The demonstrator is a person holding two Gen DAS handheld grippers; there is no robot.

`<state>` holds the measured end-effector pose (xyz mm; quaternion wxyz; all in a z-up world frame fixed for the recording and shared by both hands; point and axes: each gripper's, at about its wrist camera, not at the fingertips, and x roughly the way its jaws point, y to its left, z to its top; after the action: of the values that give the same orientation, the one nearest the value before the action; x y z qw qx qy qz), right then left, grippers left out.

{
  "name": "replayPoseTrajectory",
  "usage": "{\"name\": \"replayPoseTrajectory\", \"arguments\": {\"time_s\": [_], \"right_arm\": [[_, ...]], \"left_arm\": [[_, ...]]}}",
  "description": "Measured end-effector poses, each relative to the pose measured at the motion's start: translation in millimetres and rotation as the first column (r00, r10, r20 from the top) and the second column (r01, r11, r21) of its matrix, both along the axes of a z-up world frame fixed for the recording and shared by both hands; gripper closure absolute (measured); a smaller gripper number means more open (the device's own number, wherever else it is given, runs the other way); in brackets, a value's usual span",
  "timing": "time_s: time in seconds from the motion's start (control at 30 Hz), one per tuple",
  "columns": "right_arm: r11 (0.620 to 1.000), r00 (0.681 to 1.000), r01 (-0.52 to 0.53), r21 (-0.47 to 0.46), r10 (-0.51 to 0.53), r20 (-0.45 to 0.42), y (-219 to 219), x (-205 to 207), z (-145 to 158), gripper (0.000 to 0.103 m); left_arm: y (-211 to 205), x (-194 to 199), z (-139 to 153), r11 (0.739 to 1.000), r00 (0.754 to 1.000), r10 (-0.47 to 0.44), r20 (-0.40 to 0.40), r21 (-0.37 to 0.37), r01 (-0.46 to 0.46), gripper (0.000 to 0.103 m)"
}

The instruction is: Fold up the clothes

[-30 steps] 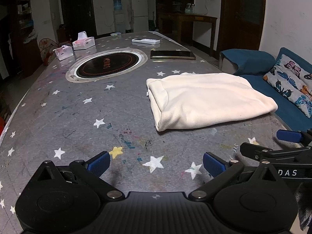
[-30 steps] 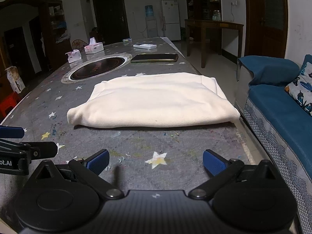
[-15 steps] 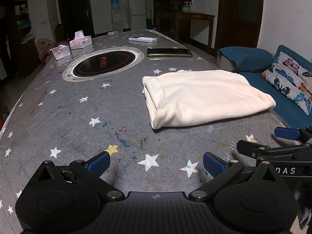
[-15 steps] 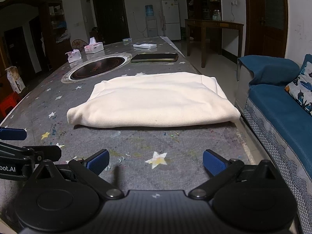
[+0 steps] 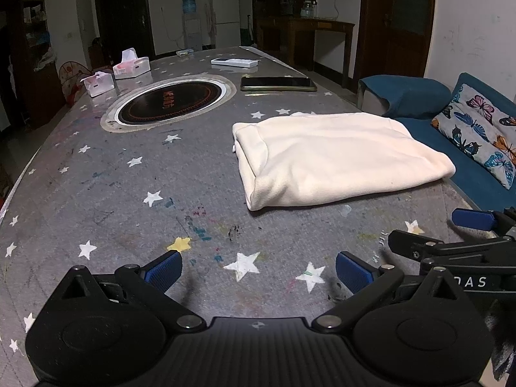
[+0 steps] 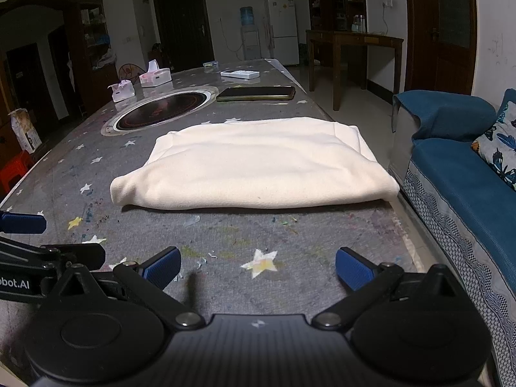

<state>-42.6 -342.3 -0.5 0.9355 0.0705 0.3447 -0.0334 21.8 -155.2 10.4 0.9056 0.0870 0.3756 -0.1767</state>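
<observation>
A cream garment [image 5: 335, 158] lies folded into a flat rectangle on the grey star-patterned table [image 5: 129, 200], near its right edge. It also shows in the right wrist view [image 6: 258, 167]. My left gripper [image 5: 258, 269] is open and empty, held over the table short of the garment's near left corner. My right gripper [image 6: 258, 269] is open and empty, short of the garment's near edge. The right gripper also shows at the right of the left wrist view [image 5: 467, 235], and the left gripper at the left of the right wrist view [image 6: 32, 242].
A round inset cooktop [image 5: 171, 101], a dark phone [image 5: 277, 83], a white remote [image 5: 234, 62] and two tissue boxes [image 5: 130, 67] lie farther back on the table. A blue sofa [image 6: 458, 174] with a butterfly cushion [image 5: 480, 135] stands close to the table's right edge.
The left wrist view has shifted slightly, so the garment sits a little lower and further left in it. Both grippers stay open and empty; the garment has not moved.
</observation>
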Motion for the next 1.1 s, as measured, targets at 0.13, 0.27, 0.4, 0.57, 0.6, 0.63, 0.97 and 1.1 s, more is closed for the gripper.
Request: {"name": "replayPoseTrajectory", "arguments": {"time_s": [0.13, 0.27, 0.4, 0.57, 0.6, 0.63, 0.97, 1.1], "right_arm": [[1.0, 1.0, -0.001, 0.001, 0.001, 0.0, 0.5, -0.1, 0.0, 0.0], [1.0, 1.0, -0.003, 0.002, 0.003, -0.001, 0.8, 0.1, -0.4, 0.0], [1.0, 1.0, -0.003, 0.001, 0.003, -0.002, 1.0, -0.3, -0.5, 0.0], [1.0, 1.0, 0.0, 0.001, 0.0, -0.003, 0.7, -0.5, -0.7, 0.0], [1.0, 1.0, 0.0, 0.001, 0.0, -0.003, 0.5, -0.6, -0.8, 0.0], [1.0, 1.0, 0.0, 0.0, 0.0, -0.004, 0.4, -0.6, -0.8, 0.0], [1.0, 1.0, 0.001, -0.002, -0.001, -0.006, 0.1, 0.6, -1.4, 0.0], [1.0, 1.0, 0.0, -0.003, 0.0, -0.01, 0.1, 2.4, -2.4, 0.0]], "left_arm": [[-0.4, -0.2, 0.5, 1.0, 1.0, 0.0, 0.001, 0.0, 0.0, 0.0], [-1.7, -0.7, 0.4, 1.0, 1.0, -0.002, 0.0, 0.0, 0.002, 0.0], [-2.9, -1.1, 0.1, 1.0, 1.0, -0.006, -0.001, 0.001, 0.006, 0.0], [-3.5, -0.9, -0.4, 1.0, 1.0, -0.007, -0.002, 0.003, 0.007, 0.0], [-3.7, -1.0, -0.6, 1.0, 1.0, -0.007, -0.002, 0.002, 0.007, 0.0], [-3.8, -1.0, -0.7, 1.0, 1.0, -0.008, -0.003, 0.002, 0.008, 0.0], [-5.0, 0.4, -1.8, 1.0, 1.0, -0.013, -0.008, 0.001, 0.013, 0.0], [-5.5, 2.4, -2.1, 1.0, 1.0, -0.015, -0.01, 0.001, 0.015, 0.0]]}}
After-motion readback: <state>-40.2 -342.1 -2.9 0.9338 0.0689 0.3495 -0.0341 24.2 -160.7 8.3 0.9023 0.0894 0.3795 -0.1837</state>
